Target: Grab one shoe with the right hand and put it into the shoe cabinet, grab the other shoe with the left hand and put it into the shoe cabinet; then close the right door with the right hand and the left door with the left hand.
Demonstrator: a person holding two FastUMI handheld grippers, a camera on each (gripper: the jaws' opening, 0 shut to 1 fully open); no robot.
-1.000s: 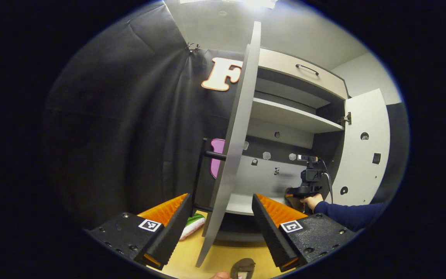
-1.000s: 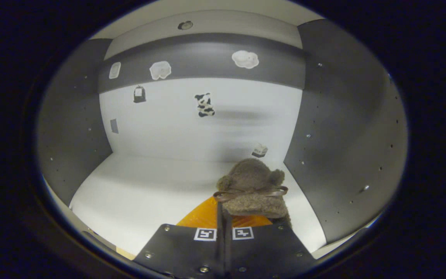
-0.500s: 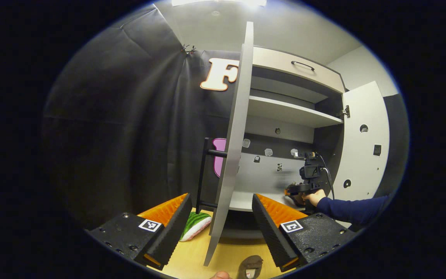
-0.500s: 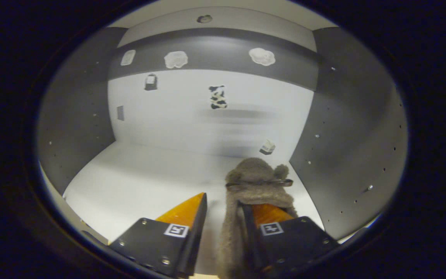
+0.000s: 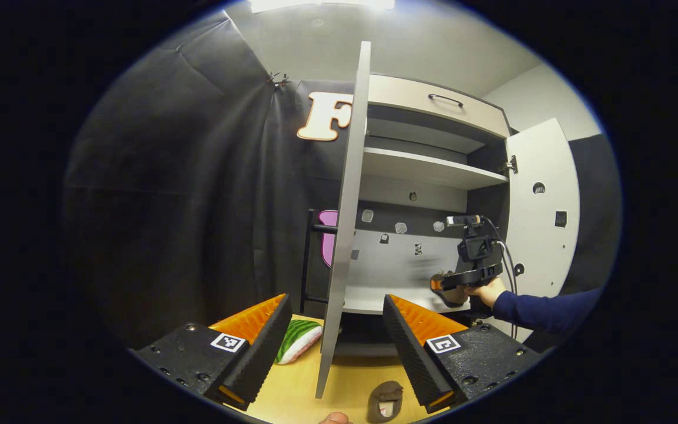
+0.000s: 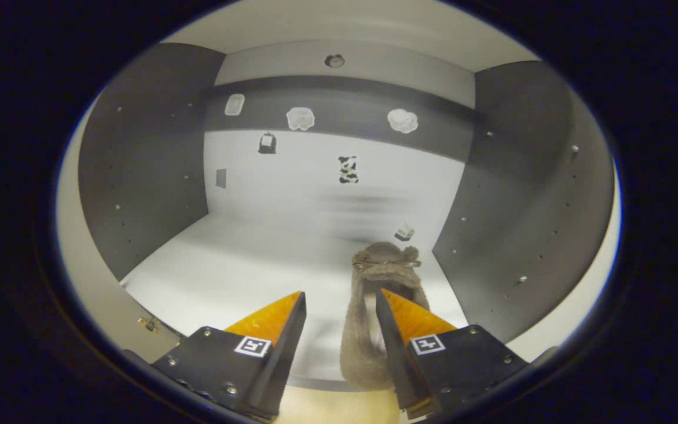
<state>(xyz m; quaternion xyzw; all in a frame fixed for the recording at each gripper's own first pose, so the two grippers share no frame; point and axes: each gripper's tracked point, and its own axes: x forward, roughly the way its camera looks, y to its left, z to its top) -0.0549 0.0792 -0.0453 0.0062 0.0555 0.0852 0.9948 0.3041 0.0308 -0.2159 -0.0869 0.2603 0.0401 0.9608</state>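
A fuzzy brown shoe point(image 6: 374, 294) lies on the cabinet's white lower shelf point(image 6: 227, 271), near the right wall, toe pointing inward. My right gripper point(image 6: 339, 303) stands open at the shelf's front edge, its right finger beside the shoe's heel, nothing pressed between the fingers. The left gripper view shows that right gripper point(image 5: 442, 285) farther off at the cabinet, held by a hand point(image 5: 480, 291) in a blue sleeve. My left gripper point(image 5: 336, 306) is open, with the left door point(image 5: 345, 224) edge-on between its fingers but farther off. The other brown shoe point(image 5: 385, 400) lies on the wooden floor below.
The right door point(image 5: 542, 212) stands wide open. An upper shelf point(image 5: 427, 168) and a drawer with a handle point(image 5: 445, 97) sit above. A green-and-white striped object point(image 5: 298, 338) lies on the floor point(image 5: 292, 391) left of the left door. A black bar handle point(image 5: 306, 259) is on that door's outer side.
The right gripper went from shut on the shoe to open, left the shoe on the shelf and pulled back toward the cabinet front. The left gripper view shifted slightly.
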